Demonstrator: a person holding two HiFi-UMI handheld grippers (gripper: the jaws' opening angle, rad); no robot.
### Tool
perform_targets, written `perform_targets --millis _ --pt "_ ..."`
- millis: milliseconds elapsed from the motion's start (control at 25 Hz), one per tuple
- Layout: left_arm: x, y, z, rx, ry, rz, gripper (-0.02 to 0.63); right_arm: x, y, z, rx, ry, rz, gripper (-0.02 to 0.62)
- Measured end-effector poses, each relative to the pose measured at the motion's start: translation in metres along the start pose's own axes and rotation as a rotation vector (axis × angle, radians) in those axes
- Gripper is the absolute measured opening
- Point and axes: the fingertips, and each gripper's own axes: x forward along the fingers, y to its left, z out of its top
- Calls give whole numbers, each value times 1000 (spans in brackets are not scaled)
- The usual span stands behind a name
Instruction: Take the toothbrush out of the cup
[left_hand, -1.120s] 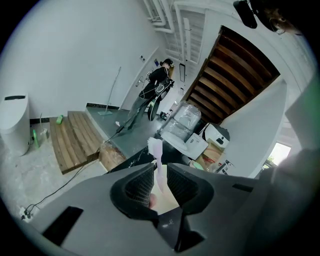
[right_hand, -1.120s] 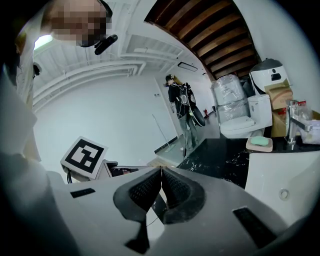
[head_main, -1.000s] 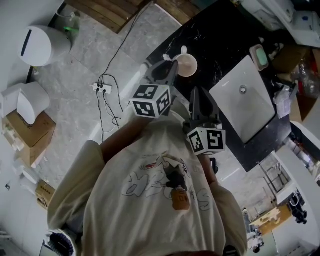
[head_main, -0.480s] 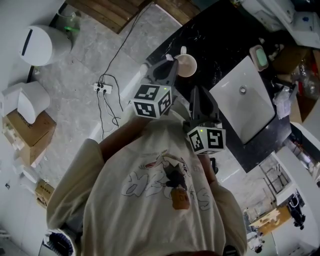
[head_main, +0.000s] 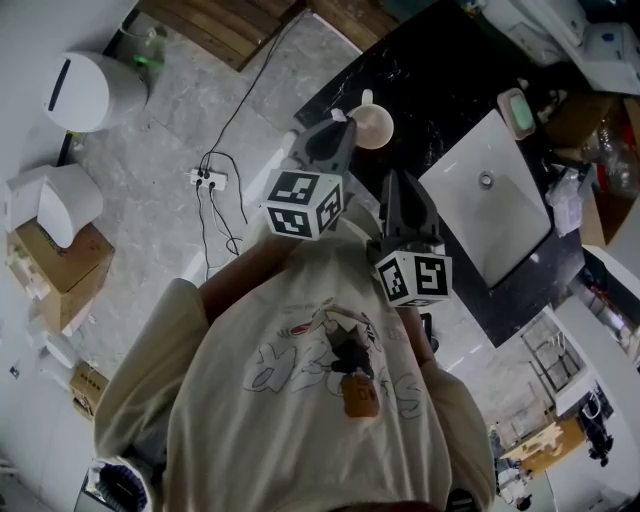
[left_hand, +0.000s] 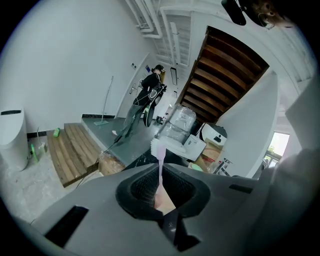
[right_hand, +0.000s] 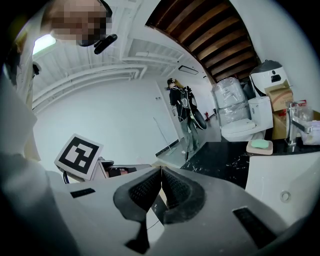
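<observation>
The left gripper (left_hand: 160, 172) is clamped on the slim handle of the toothbrush (left_hand: 159, 152), whose bristle head stands up past the jaw tips. It is a thin hold on a narrow stem, so I judge the brush could pivot or slip out on a quick swing, or the tips could knock the cup (head_main: 372, 128) they sit just beside. The right gripper (right_hand: 161, 170) has its jaws pressed together on nothing. On the black counter (head_main: 440, 80) the beige cup looks empty inside from the head view, so the brush appears clear of it.
</observation>
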Motion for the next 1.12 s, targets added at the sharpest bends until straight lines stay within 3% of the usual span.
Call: perform_targets --millis 1120 --pt "-69 -35 31 119 -142 -9 29 -28 29 14 -23 -96 77 18"
